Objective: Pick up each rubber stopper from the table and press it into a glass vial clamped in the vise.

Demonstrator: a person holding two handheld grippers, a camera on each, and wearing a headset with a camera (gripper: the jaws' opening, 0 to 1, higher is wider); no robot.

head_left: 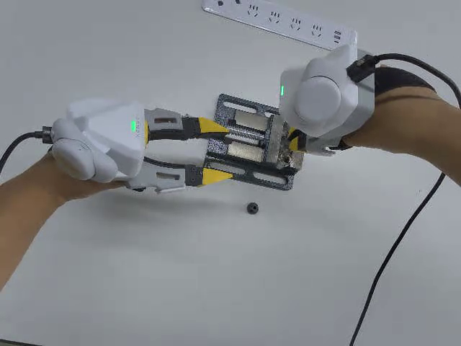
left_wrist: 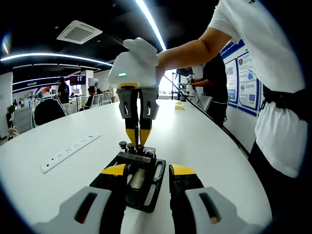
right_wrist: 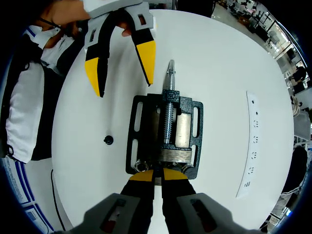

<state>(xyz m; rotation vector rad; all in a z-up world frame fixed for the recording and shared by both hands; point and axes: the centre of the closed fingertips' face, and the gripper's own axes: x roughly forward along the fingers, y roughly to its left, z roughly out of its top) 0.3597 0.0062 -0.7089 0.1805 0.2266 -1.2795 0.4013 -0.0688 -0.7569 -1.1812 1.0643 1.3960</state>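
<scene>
A dark metal vise [head_left: 248, 144] sits mid-table with its screw toward my left gripper [head_left: 220, 150]. That gripper is open, its yellow tips on either side of the vise's near end [left_wrist: 146, 190] without touching it. My right gripper [head_left: 292, 144] points straight down over the clamped glass vials [left_wrist: 123, 145]. In the right gripper view its jaws [right_wrist: 157, 176] are nearly together between two vial rims [right_wrist: 140, 166]; what lies between them is hidden. One black rubber stopper [head_left: 252, 208] lies loose on the table in front of the vise [right_wrist: 136, 131], also seen as the stopper [right_wrist: 108, 140] left of it.
A white power strip [head_left: 281, 21] lies beyond the vise at the table's far side. A black cable [head_left: 403, 238] trails from the right gripper across the table at right. People sit at desks far behind in the left gripper view.
</scene>
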